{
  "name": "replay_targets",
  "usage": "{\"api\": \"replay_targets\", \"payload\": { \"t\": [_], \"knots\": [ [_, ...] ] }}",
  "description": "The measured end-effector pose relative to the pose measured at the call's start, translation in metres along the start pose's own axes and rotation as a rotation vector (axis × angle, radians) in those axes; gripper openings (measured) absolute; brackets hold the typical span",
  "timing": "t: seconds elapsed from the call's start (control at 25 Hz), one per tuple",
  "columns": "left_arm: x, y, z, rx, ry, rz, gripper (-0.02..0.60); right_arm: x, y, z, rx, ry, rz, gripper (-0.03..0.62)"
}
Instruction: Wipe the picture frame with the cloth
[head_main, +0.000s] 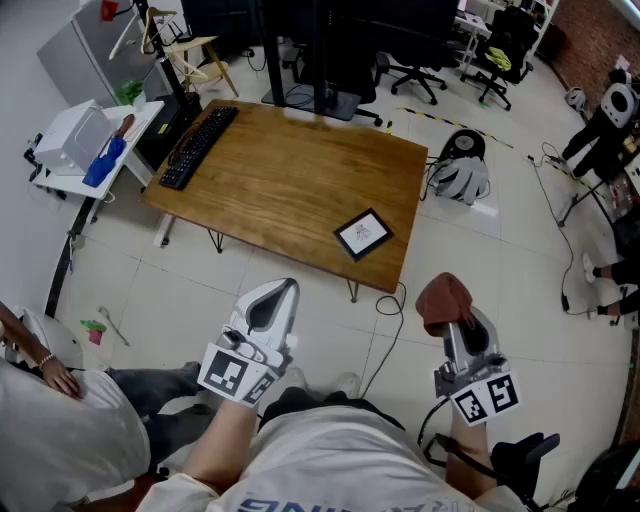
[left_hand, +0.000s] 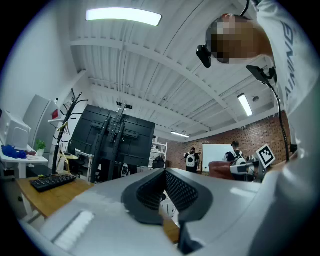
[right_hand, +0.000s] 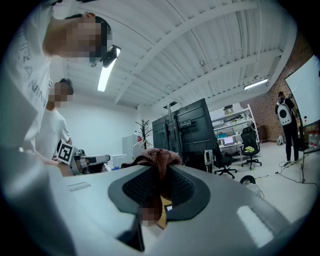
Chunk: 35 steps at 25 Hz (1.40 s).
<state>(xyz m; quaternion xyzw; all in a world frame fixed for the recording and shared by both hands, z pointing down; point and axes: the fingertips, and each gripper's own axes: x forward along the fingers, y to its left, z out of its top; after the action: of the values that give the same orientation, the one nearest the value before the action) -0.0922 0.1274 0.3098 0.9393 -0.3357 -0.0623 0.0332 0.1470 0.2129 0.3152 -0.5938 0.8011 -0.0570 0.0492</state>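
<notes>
Possibly the picture frame at the counter's 5 o'clock edge is shoved off by the cloth clamped in the right hand-held gripper, the left hand-held gripper being closed empty.

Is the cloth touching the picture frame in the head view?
No, the cloth sits clamped in the right gripper, short of the table where the picture frame lies.

The picture frame is small and dark-edged around a pale picture. It lies flat and askew on the wooden table, near its near right corner. The cloth, reddish-brown and bunched into a lump, is pinched between the jaws of the right gripper, well apart from the frame, nearer and to its right.
</notes>
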Motion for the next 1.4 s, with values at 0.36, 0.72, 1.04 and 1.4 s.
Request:
{"api": "replay_targets", "payload": {
  "t": [0.36,0.72,1.04,1.4],
  "knots": [
    [0.016,-0.007,-0.014,-0.011,0.017,0.043,0.003,0.005,-0.024,-0.010,0.017,0.027,0.037,0.078],
    [0.050,0.016,-0.033,-0.027,0.045,0.015,0.003,0.039,-0.042,-0.021,0.030,0.032,0.019,0.078],
    [0.101,0.067,-0.035,-0.048,0.060,-0.050,0.003,0.103,-0.056,-0.015,0.020,0.039,-0.041,0.078],
    [0.131,0.129,-0.039,-0.059,0.089,-0.081,0.003,0.166,-0.060,-0.011,0.013,0.039,-0.087,0.078]
  ]
}}
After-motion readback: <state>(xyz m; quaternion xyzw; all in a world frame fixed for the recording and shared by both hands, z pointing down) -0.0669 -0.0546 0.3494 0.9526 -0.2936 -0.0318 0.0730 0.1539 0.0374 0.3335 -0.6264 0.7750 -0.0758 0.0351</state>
